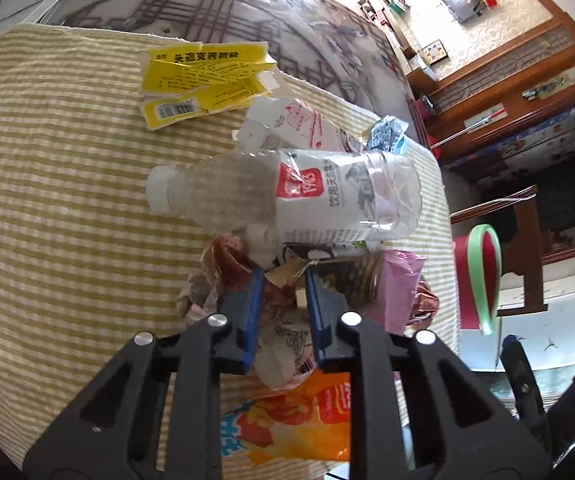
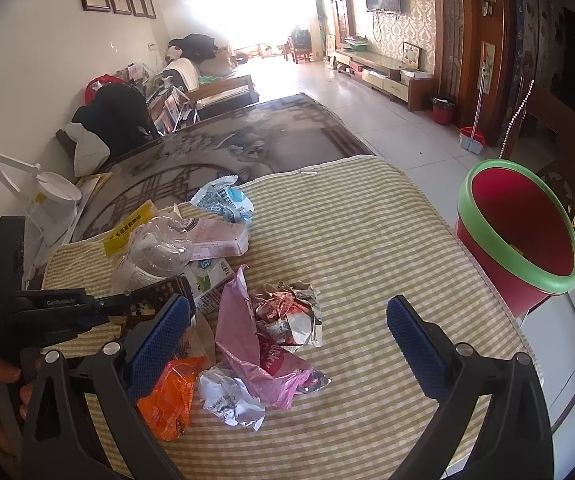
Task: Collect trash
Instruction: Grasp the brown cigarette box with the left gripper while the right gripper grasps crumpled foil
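Note:
A heap of trash lies on a yellow striped cloth (image 1: 67,200). My left gripper (image 1: 284,276) is shut on a crumpled brown paper wrapper (image 1: 283,340) at the near side of the heap. Just beyond its tips lies a clear plastic bottle (image 1: 287,196) on its side. A pink bag (image 1: 397,284) lies to the right and an orange snack bag (image 1: 299,420) beneath. My right gripper (image 2: 287,316) hangs open above the pink bag (image 2: 247,320) and a crumpled red-and-silver wrapper (image 2: 291,312), its pads touching nothing. The red bin with a green rim (image 2: 519,232) stands off the table's right edge.
A flattened yellow carton (image 1: 203,80), a white-and-pink carton (image 1: 307,124) and a blue-white wrapper (image 2: 223,200) lie at the heap's far side. A white crumpled wrapper (image 2: 227,396) lies nearest. A white desk lamp (image 2: 47,188) stands at the left. The cloth's right half (image 2: 367,240) is bare.

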Demonstrator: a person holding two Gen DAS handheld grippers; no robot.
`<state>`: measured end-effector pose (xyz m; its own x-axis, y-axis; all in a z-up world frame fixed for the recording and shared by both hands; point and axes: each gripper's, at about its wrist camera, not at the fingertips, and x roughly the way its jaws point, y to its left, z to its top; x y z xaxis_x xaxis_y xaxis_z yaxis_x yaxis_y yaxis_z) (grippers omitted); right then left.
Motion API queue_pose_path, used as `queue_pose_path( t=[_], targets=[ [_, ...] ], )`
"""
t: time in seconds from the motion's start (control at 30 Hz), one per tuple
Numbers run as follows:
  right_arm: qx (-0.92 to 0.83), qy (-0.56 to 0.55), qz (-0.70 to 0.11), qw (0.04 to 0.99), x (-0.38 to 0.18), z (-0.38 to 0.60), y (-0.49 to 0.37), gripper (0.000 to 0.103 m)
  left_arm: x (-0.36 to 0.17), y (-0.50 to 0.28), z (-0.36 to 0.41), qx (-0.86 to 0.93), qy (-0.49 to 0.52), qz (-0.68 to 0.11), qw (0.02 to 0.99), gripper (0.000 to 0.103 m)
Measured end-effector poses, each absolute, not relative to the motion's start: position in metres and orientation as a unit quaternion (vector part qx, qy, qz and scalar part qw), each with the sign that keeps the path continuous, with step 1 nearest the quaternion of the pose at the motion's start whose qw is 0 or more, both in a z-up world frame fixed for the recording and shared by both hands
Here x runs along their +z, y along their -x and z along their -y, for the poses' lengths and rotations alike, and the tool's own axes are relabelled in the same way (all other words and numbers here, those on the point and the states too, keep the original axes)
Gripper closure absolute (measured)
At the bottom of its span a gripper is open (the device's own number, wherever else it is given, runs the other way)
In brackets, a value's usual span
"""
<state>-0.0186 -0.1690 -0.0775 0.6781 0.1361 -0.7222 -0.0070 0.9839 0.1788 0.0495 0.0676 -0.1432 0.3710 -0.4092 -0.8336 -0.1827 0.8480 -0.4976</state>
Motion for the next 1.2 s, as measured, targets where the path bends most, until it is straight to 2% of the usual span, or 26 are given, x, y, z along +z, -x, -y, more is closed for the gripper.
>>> queue_pose_path(
  t=[0.33, 0.4, 0.47, 0.57, 0.67, 0.77, 0.9, 0.93, 1.03, 1.07, 1.1, 1.2],
  targets=[
    [0.040, -0.084, -0.417, 0.904, -0.086, 0.165, 0.006, 0.007, -0.139, -0.030, -0.105, -0.035, 0.231, -0.544, 0.806, 0.084],
    [0.045, -0.082, -0.425, 0.900, -0.090, 0.161, 0.003, 0.007, -0.138, -0.029, -0.107, -0.033, 0.215, -0.540, 0.813, 0.078],
    [0.052, -0.072, -0.442, 0.892, -0.097, 0.155, -0.002, 0.007, -0.136, -0.025, -0.109, -0.029, 0.199, -0.531, 0.823, 0.059],
    [0.066, -0.052, -0.460, 0.884, -0.107, 0.145, -0.008, 0.007, -0.131, -0.021, -0.111, -0.027, 0.180, -0.516, 0.837, 0.051],
    [0.054, -0.053, -0.479, 0.875, -0.120, 0.147, -0.020, 0.007, -0.127, -0.019, -0.109, -0.028, 0.160, -0.509, 0.845, 0.048],
    [0.039, -0.115, -0.488, 0.864, -0.131, 0.167, -0.026, 0.007, -0.120, -0.017, -0.106, -0.039, 0.144, -0.496, 0.855, 0.042],
    [0.021, -0.196, -0.537, 0.820, -0.168, 0.193, -0.048, 0.009, -0.121, -0.020, -0.095, -0.062, 0.123, -0.497, 0.857, 0.042],
    [0.023, -0.213, -0.543, 0.812, -0.174, 0.197, -0.050, 0.010, -0.121, -0.020, -0.091, -0.068, 0.114, -0.496, 0.858, 0.042],
    [0.063, -0.261, -0.550, 0.791, -0.185, 0.204, -0.052, 0.036, -0.119, -0.018, -0.074, -0.069, 0.063, -0.489, 0.867, 0.042],
    [0.073, -0.272, -0.543, 0.791, -0.182, 0.205, -0.050, 0.051, -0.118, -0.019, -0.066, -0.080, 0.050, -0.490, 0.867, 0.042],
    [0.076, -0.269, -0.535, 0.797, -0.175, 0.205, -0.048, 0.061, -0.118, -0.019, -0.061, -0.089, 0.045, -0.492, 0.865, 0.042],
    [0.071, -0.228, -0.512, 0.825, -0.149, 0.204, -0.038, 0.065, -0.117, -0.023, -0.044, -0.127, 0.039, -0.495, 0.859, 0.042]
  ],
)
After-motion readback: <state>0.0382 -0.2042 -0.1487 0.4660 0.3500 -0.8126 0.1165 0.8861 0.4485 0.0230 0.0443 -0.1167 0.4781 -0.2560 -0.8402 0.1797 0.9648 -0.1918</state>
